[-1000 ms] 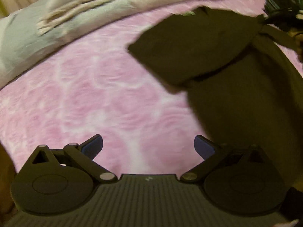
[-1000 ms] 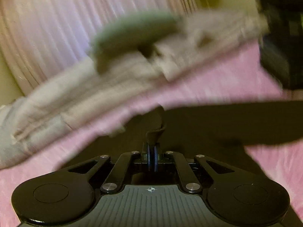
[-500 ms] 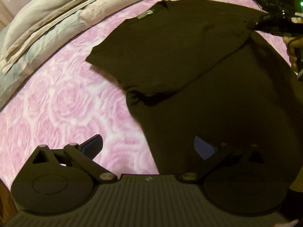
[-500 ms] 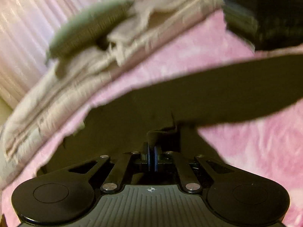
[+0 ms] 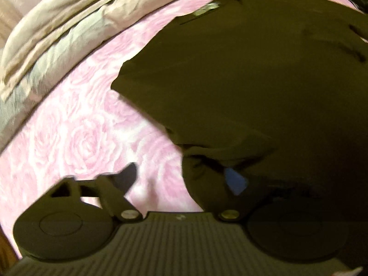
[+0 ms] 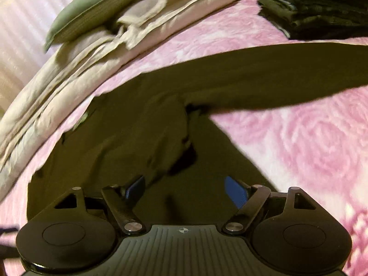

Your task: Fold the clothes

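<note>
A dark olive-black T-shirt [image 5: 253, 80] lies spread on a pink rose-patterned bed cover [image 5: 76, 138]. In the left wrist view its left sleeve and collar label show, and its left edge bunches between the fingers of my open left gripper [image 5: 184, 180]. In the right wrist view the shirt [image 6: 138, 138] lies rumpled in front, with a sleeve [image 6: 276, 80] stretched to the right. My right gripper [image 6: 185, 189] is open just above the shirt and holds nothing.
Cream and grey-green bedding [image 5: 69, 36] is piled along the far side of the bed, with a green pillow [image 6: 92, 11] on it. A heap of dark clothes [image 6: 322, 7] lies at the far right. Pale curtains [image 6: 23, 23] hang behind.
My right gripper has opened and let go of the shirt fabric it pinched. My left gripper has moved right, so the shirt edge now lies between its fingers.
</note>
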`<action>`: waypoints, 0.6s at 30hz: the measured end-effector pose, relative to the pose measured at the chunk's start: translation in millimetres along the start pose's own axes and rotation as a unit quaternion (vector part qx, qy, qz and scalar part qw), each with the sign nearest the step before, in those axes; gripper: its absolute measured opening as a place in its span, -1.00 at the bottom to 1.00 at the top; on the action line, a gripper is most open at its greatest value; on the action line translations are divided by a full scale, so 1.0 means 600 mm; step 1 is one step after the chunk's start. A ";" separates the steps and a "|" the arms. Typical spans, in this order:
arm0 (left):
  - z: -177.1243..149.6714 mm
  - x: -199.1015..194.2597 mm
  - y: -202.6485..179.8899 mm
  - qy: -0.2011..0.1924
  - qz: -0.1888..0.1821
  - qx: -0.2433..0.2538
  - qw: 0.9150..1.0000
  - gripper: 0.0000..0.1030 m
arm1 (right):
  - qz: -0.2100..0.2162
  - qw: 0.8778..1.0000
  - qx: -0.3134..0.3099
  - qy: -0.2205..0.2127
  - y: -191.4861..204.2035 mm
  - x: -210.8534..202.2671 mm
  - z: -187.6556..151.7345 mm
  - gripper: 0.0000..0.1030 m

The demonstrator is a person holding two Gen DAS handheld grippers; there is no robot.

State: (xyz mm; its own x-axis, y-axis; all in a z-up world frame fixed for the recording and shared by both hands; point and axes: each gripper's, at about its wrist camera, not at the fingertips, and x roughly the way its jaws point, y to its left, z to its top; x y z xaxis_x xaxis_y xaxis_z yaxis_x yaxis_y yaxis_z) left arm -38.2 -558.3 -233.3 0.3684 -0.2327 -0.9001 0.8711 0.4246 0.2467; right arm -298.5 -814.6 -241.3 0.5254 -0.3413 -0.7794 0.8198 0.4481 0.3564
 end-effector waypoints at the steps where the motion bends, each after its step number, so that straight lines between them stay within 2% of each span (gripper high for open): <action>1: -0.003 0.007 0.009 0.002 -0.003 -0.012 1.000 -0.57 | 0.002 1.000 -0.009 0.006 0.008 -0.003 -0.008 0.55; 2: -0.007 0.013 0.018 0.003 -0.005 -0.024 1.000 -0.81 | 0.004 1.000 -0.016 0.013 0.017 -0.005 -0.015 0.55; 6: -0.054 -0.004 0.066 0.009 -0.002 -0.109 0.994 -0.82 | 0.024 0.998 -0.047 0.028 0.073 0.000 -0.031 0.55; 9: -0.083 0.003 0.080 0.032 -0.014 -0.150 0.988 -0.84 | 0.052 0.995 -0.075 0.040 0.124 0.015 -0.036 0.55; 12: -0.083 -0.004 0.092 0.025 -0.022 -0.161 0.986 -0.79 | 0.074 0.992 -0.094 0.045 0.162 0.044 -0.028 0.55; 15: -0.072 -0.032 0.101 -0.002 -0.012 -0.152 0.988 -0.78 | 0.091 0.989 -0.105 0.044 0.189 0.084 -0.012 0.55; 18: -0.046 -0.049 0.110 -0.040 -0.029 -0.145 0.988 -0.72 | 0.107 0.986 -0.116 0.042 0.216 0.124 0.005 0.55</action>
State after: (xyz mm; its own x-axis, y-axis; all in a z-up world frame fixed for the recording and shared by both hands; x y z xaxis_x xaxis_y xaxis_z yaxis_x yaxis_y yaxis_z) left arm -0.5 -499.2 -200.5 0.3554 -0.3265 -0.8758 0.7660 0.6387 0.0728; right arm -152.7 -784.5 -251.9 0.6524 -0.1518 -0.7425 0.6119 0.6835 0.3980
